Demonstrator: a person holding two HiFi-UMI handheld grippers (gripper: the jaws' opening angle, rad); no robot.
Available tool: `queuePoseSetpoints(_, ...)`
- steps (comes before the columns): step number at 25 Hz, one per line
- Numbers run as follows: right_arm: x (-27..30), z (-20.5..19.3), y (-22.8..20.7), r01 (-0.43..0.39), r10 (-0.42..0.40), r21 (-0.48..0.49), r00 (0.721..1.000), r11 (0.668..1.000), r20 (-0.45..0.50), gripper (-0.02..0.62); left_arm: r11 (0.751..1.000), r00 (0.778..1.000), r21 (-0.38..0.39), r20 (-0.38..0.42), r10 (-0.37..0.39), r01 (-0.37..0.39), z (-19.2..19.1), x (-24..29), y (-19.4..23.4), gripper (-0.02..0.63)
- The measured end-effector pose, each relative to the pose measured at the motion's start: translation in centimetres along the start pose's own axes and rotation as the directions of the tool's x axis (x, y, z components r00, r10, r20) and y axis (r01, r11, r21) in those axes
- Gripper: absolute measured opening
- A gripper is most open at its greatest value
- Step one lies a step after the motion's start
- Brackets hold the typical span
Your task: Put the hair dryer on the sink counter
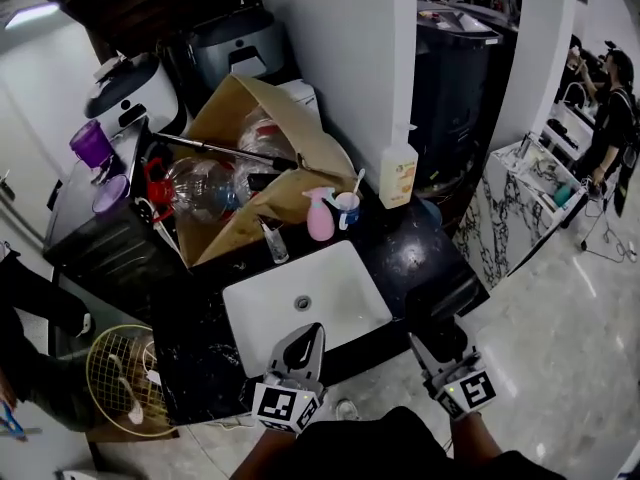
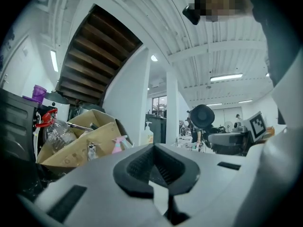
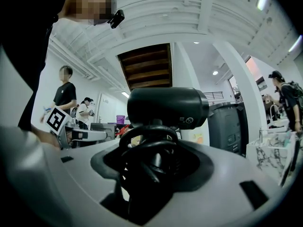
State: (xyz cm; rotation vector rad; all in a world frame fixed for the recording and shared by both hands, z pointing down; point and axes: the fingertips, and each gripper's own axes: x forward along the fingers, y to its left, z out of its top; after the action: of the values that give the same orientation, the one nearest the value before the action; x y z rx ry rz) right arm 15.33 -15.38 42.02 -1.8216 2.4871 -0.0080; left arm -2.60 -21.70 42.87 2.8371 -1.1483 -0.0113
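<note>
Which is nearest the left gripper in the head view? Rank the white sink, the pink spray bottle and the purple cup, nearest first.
1. White sink: directly in front of the left gripper, whose tips overlap the sink's near edge in the head view.
2. Pink spray bottle: just past the sink's far edge, straight ahead.
3. Purple cup: far off to the left, at the back.

Honestly, nothing here is actually readable. The pump bottle (image 1: 398, 176) behind the sink (image 1: 345, 308), off its right corner, has an orange label, but the print is way too small. The cubes on the left gripper (image 1: 309, 336) and right gripper (image 1: 424, 352) just carry black-and-white square markers, no letters. The hair dryer (image 3: 165, 105) has a tiny white mark, illegible.
</note>
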Motion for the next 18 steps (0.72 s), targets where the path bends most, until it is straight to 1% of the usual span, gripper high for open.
queuePoseSetpoints(5,2.2,-0.5,-1.4,-0.025,0.025,-0.002,0.999,1.000,-0.023,0.264,0.999,0.999,0.014,0.012,0.052,-0.052,0.6,1.5,1.6,-0.006)
queuePoseSetpoints(8,3.7,-0.9,-3.2,-0.037,0.036,-0.030,0.999,0.999,-0.027,0.265,0.996,0.996,0.023,0.005,0.087,-0.087,0.4,2.8,1.9,-0.006)
queuePoseSetpoints(10,4.8,-1.4,-4.3,-0.069,0.067,-0.056,0.997,0.996,-0.033,0.265,0.992,0.992,0.021,0.002,0.124,-0.124,0.4,3.5,1.9,-0.006)
queuePoseSetpoints(14,6.8,-1.9,-5.8,-0.149,0.147,-0.060,0.988,0.987,-0.043,0.265,0.980,0.980,0.020,0.001,0.197,-0.197,0.5,4.8,1.9,-0.006)
queuePoseSetpoints(18,8.5,-2.7,-7.4,-0.198,0.191,-0.071,0.977,0.978,-0.096,0.265,0.965,0.965,0.011,0.002,0.262,-0.262,0.3,6.1,1.8,-0.006)
